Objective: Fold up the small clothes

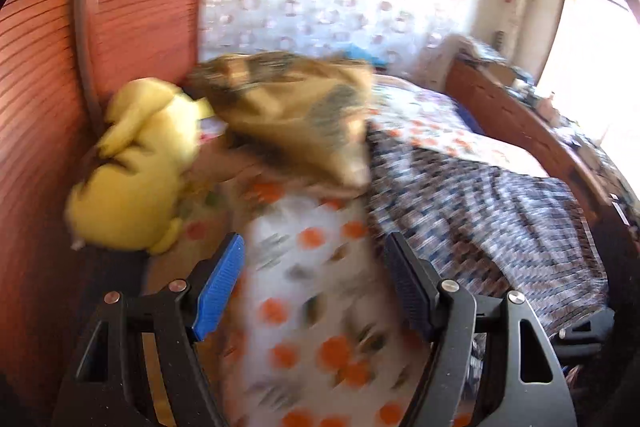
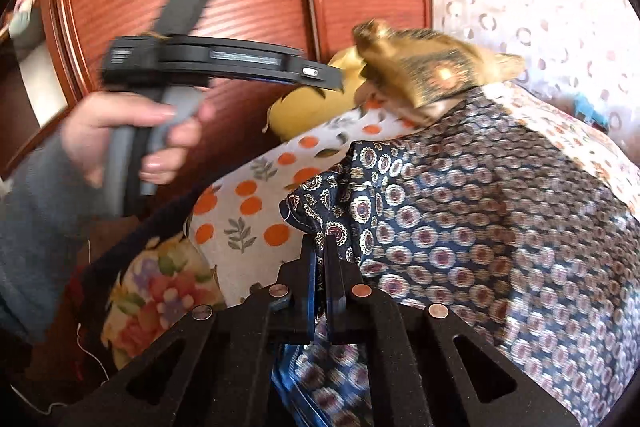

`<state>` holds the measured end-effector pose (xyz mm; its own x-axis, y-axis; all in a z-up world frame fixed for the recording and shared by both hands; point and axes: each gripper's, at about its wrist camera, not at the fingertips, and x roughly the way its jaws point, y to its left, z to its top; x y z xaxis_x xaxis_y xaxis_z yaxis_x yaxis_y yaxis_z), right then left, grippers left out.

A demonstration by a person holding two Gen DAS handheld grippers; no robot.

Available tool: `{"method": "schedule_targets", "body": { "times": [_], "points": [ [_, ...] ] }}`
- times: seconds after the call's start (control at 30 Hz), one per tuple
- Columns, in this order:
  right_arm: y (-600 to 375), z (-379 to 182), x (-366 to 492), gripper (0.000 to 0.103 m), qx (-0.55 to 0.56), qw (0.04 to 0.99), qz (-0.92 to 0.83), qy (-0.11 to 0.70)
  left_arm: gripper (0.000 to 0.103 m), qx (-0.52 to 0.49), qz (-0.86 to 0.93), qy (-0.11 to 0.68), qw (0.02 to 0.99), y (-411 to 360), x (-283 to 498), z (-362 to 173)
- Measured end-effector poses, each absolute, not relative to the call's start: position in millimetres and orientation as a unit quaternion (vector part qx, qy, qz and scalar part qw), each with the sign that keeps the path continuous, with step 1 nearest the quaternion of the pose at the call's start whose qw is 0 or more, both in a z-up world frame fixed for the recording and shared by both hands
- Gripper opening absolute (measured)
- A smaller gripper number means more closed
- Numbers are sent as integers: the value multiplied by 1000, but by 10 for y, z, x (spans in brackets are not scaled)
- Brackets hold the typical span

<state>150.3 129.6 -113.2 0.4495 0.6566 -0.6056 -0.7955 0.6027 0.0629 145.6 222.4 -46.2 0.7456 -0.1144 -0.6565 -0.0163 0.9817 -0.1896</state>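
A navy patterned cloth [image 2: 460, 211] with small medallions lies spread over the bed; it also shows in the left wrist view [image 1: 480, 211]. My right gripper [image 2: 322, 251] is shut on a bunched edge of this cloth at the near side. My left gripper [image 1: 316, 255] is open and empty, held above the orange-spotted sheet [image 1: 304, 267]; from the right wrist view it hangs in the air at the left [image 2: 340, 79], held by a hand. A tan patterned cloth [image 1: 296, 119] lies crumpled at the head of the bed.
A yellow plush toy [image 1: 132, 171] lies against the red wooden wardrobe [image 1: 52, 87]. A floral cushion [image 2: 160, 291] sits at the bed's near edge. A wooden bed side [image 1: 520, 123] and cluttered shelf run along the right by a bright window.
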Motion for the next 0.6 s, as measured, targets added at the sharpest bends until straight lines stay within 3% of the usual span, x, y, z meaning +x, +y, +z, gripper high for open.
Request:
{"method": "schedule_targets", "body": {
  "times": [0.4, 0.43, 0.47, 0.57, 0.6],
  "points": [
    [1006, -1231, 1479, 3, -79, 848, 425, 307, 70, -111, -101, 448, 881, 1633, 2415, -935],
    [995, -1237, 1475, 3, -78, 849, 425, 306, 61, -110, -99, 453, 879, 1618, 2428, -933],
    [984, -1242, 1470, 3, -76, 849, 424, 305, 38, -111, -95, 453, 880, 1611, 2429, -917],
    [833, -1183, 1444, 3, -65, 851, 424, 301, 6, -98, -98, 455, 880, 1488, 2417, -850],
    [792, -1178, 1441, 3, -62, 853, 423, 299, 6, -84, -95, 451, 884, 1413, 2397, -800]
  ]
}}
